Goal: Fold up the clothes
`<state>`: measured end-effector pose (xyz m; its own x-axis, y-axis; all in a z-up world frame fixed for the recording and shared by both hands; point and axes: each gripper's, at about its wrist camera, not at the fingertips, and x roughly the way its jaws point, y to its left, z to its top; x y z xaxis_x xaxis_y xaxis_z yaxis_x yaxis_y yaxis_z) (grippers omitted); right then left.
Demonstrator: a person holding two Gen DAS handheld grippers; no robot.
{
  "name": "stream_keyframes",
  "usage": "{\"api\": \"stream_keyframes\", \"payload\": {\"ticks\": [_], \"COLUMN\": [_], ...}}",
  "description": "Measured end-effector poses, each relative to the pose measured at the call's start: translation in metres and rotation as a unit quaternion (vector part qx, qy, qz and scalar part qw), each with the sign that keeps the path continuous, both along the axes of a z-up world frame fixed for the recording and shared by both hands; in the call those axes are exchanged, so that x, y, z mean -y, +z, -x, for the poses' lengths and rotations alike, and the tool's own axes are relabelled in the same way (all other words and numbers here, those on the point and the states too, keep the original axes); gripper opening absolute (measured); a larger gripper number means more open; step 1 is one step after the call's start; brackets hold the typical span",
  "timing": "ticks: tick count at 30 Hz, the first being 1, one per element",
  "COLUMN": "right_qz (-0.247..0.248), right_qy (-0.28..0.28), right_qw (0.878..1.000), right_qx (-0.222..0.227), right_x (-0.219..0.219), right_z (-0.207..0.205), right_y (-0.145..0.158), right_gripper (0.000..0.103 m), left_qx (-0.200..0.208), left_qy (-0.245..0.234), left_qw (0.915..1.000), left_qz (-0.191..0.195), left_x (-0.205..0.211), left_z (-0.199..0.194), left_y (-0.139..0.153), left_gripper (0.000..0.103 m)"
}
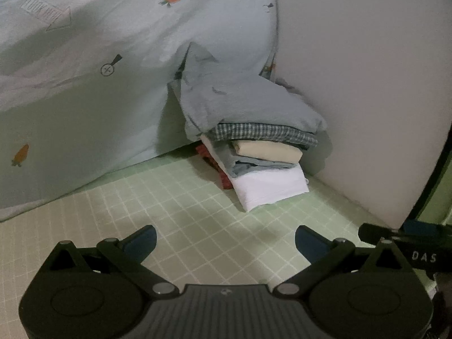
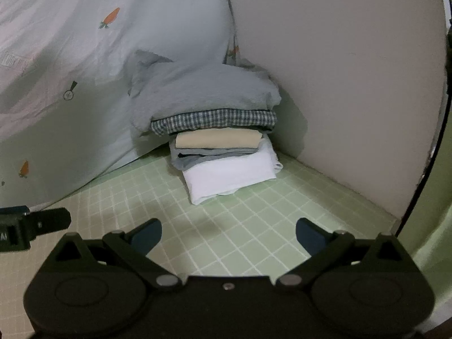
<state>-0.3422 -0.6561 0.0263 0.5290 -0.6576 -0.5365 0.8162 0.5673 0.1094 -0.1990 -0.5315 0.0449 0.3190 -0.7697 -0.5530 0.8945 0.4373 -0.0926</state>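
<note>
Several folded garments form a stack (image 1: 260, 158) (image 2: 226, 155) in the corner where the pale wall (image 1: 367, 84) (image 2: 353, 84) meets a carrot-print quilt (image 1: 99, 84) (image 2: 70, 70): white at the bottom, grey, beige and checked pieces above, a light blue one on top. The stack rests on a green grid-patterned sheet (image 1: 183, 212) (image 2: 240, 226), ahead of both tools and well apart from them. The left gripper (image 1: 225, 241) and the right gripper (image 2: 228, 236) hover over the sheet side by side, jaws spread wide, grasping nothing.
</note>
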Motion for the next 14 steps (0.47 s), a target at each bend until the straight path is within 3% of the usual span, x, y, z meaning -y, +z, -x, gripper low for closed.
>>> {"api": "stream_keyframes", "payload": {"ticks": [14], "right_qz": [0.003], "right_qy": [-0.004], "right_qw": [1.0], "right_qx": [0.003], "right_x": [-0.0019], "right_z": [0.0059], "right_y": [0.0004], "right_gripper": [0.102], "left_qx": [0.007], "left_qy": [-0.005], "left_qw": [1.0], "left_qz": [-0.003], "left_x": [0.0021], "left_z": [0.004], "left_y": [0.001], "left_gripper": [0.103]}}
